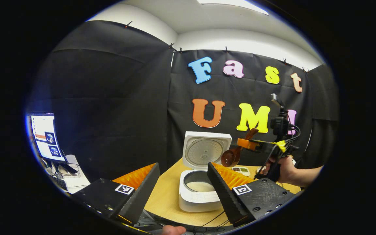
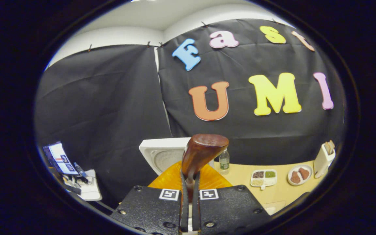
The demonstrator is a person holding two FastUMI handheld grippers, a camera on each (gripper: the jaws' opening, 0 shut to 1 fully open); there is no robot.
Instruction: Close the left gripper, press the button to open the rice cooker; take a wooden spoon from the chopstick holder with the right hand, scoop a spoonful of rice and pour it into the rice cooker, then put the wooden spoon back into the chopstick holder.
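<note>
In the right gripper view, the right gripper (image 2: 189, 199) has its two fingers drawn almost together, both pressing on the handle of the wooden spoon (image 2: 201, 156), whose brown bowl stands up just ahead of the fingertips with its rounded back toward the camera. Behind the spoon is the raised white lid of the rice cooker (image 2: 162, 153), and farther off on the pale wooden table (image 2: 240, 176) stand a small clear bottle (image 2: 224, 160), a white divided dish of grains (image 2: 263, 177), a round plate with brown pieces (image 2: 299, 175) and, at the far right, the white chopstick holder (image 2: 323, 159) with something wooden sticking out of its top. In the left gripper view, the left gripper (image 1: 183, 182) is held wide open with nothing between its fingers, and through that gap the rice cooker (image 1: 198, 191) sits on the table with its lid upright and a layer of white rice in the inner pot. Above and to the right of the cooker, apart from it, a hand (image 1: 281, 168) holds the right gripper (image 1: 245, 144) level in the air, pointing toward the cooker, the spoon (image 1: 232, 156) hanging at a slant from its tip with the bowl lowest, beside the lid's right edge. A monitor (image 1: 46, 136) glows at the far left.
</note>
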